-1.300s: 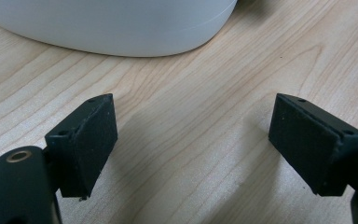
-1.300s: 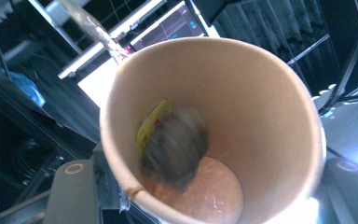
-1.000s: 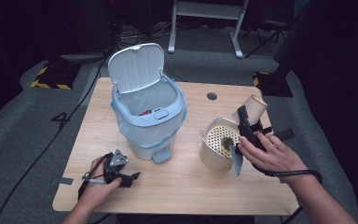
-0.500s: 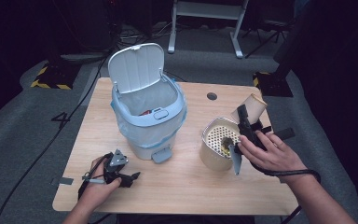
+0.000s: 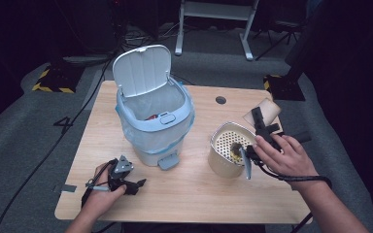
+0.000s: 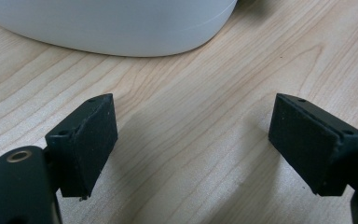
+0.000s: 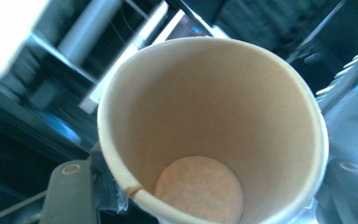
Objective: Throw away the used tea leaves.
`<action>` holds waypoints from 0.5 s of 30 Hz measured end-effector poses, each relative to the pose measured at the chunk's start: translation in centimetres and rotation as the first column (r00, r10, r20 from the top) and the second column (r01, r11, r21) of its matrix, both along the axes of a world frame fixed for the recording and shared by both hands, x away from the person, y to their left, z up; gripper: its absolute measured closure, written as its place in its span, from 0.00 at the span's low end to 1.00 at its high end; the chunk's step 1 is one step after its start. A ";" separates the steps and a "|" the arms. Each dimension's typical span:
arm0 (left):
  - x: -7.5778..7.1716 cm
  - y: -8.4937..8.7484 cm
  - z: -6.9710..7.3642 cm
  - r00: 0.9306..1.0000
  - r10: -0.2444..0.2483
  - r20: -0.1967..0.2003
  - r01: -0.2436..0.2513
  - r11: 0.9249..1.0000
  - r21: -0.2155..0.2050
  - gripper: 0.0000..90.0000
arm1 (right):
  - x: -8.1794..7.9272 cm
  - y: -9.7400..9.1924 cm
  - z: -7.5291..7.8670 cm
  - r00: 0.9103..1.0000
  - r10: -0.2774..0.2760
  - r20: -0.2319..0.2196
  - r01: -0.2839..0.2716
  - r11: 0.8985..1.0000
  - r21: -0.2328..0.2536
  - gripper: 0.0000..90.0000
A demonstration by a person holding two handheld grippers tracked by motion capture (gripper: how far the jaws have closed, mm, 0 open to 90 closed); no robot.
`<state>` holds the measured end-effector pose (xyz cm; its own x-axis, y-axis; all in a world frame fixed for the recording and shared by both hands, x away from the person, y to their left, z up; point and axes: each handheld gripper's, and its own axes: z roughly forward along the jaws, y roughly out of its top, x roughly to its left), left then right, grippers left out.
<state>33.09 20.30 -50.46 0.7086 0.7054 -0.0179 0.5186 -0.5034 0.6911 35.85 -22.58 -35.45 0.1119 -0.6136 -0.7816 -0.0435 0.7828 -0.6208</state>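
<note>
Right gripper (image 5: pixel 261 121) is held up over the right side of the desk (image 5: pixel 194 194), jaws clamped on the wall of a tan paper cup (image 5: pixel 262 110), which is lifted clear of the wood and tilted; its jaws have just been opening a little with the cup between them, and the cup is not released. In the right gripper view the paper cup (image 7: pixel 212 135) has its mouth turned to the camera, inside empty down to the round bottom, and a jaw sits against the rim at lower left (the other side is blurred). Just left of that hand stands a perforated metal basket (image 5: pixel 227 154) near the right-centre of the desk, with some yellowish scraps inside it; cannot tell what they are. Left gripper (image 5: pixel 135 184) rests low near the front left corner of the desk, held in the person's left hand (image 5: pixel 102 191), jaws spread wide with nothing between them; the left gripper view has both black pads (image 6: pixel 89 140) apart over bare wood grain. A light blue pedal bin (image 5: pixel 153 124) stands at the middle of the desk toward the far edge, lid flipped up and back, liner bag folded over its rim, something red inside. Its white base (image 6: pixel 116 23) is just beyond the left gripper's jaws, not touching.
</note>
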 end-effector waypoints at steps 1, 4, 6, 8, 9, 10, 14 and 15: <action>0.0 0.0 0.0 1.000 0.002 0.000 -0.002 1.000 0.000 0.17 | 0.2 -0.1 0.2 0.999 0.009 -0.031 -0.008 0.999 0.048 0.37; 0.0 0.0 0.0 1.000 0.004 -0.001 -0.004 1.000 -0.001 0.17 | 0.9 -1.3 1.0 0.980 0.044 -0.194 0.025 0.940 0.339 0.37; 0.0 0.0 0.0 1.000 0.004 -0.001 -0.004 1.000 -0.001 0.17 | 1.5 -2.1 1.6 0.953 0.093 -0.288 0.068 0.861 0.504 0.36; -0.1 0.0 0.0 1.000 0.005 -0.002 -0.005 1.000 -0.001 0.17 | 2.0 -2.9 2.2 0.926 0.144 -0.349 0.107 0.786 0.609 0.36; -0.1 0.0 0.0 1.000 0.005 -0.002 -0.005 1.000 -0.001 0.17 | 2.2 -3.3 2.3 0.914 0.164 -0.371 0.133 0.743 0.656 0.36; -0.1 0.0 0.0 1.000 0.005 -0.002 -0.005 1.000 -0.001 0.17 | 2.4 -3.8 2.5 0.895 0.197 -0.401 0.178 0.667 0.724 0.36; -0.1 0.0 0.0 1.000 0.005 -0.002 -0.005 1.000 -0.001 0.17 | 3.0 -5.3 2.6 0.832 0.304 -0.464 0.321 0.418 0.850 0.35; -0.1 0.0 0.0 1.000 0.005 -0.001 -0.005 1.000 0.000 0.17 | 3.3 -5.8 2.7 0.814 0.335 -0.475 0.358 0.355 0.864 0.35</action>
<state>33.03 20.30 -50.46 0.7052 0.7087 -0.0192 0.5219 -0.5006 0.6907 39.13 -28.36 -32.75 -0.4863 0.5018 -0.7153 -0.0392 0.8053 0.5916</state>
